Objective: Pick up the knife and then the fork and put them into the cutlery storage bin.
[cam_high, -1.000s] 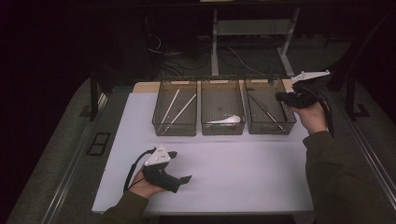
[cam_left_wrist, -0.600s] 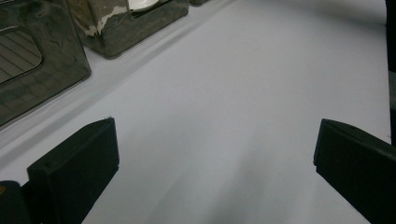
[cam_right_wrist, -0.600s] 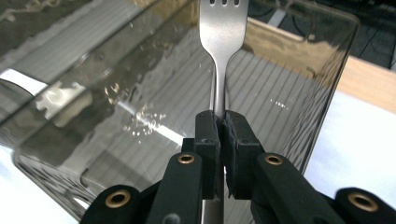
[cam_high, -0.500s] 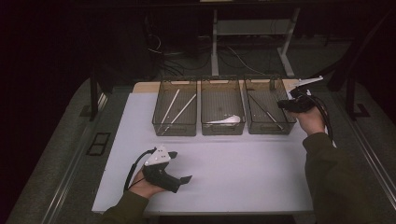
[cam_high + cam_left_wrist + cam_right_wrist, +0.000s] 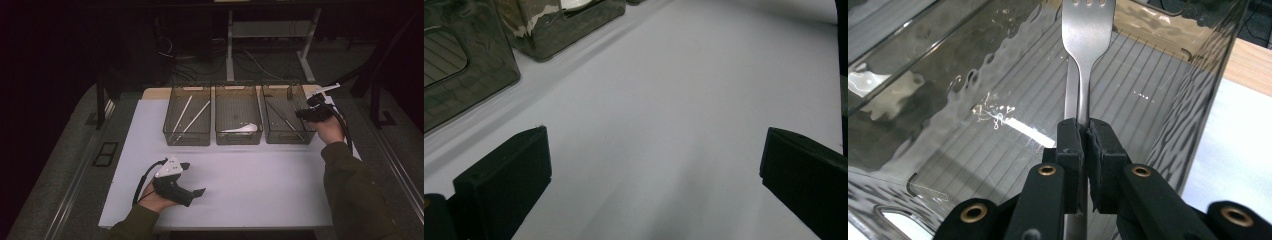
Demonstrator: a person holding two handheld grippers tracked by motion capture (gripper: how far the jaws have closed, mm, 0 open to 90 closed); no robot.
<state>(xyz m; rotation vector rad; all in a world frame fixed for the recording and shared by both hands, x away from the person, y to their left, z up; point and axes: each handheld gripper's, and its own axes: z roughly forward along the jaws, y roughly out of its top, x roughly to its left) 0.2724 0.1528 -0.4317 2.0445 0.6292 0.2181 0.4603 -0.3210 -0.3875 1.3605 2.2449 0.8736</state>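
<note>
Right gripper (image 5: 1082,137) pinches our fork (image 5: 1087,30) tight over the right-hand bin (image 5: 287,114).
We could bump the bin's wall and knock the fork loose, because our grip on the handle is thin.

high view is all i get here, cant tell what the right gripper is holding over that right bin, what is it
Observer: The right gripper is shut on a metal fork by its handle, prongs pointing away.
Operator: is it over the bin or beside it
Observer: Over it: the ribbed floor of the right bin lies under the fork.
Operator: and the left gripper
Observer: The left gripper has its jaws wide apart over the bare white mat, with nothing between them.
</note>
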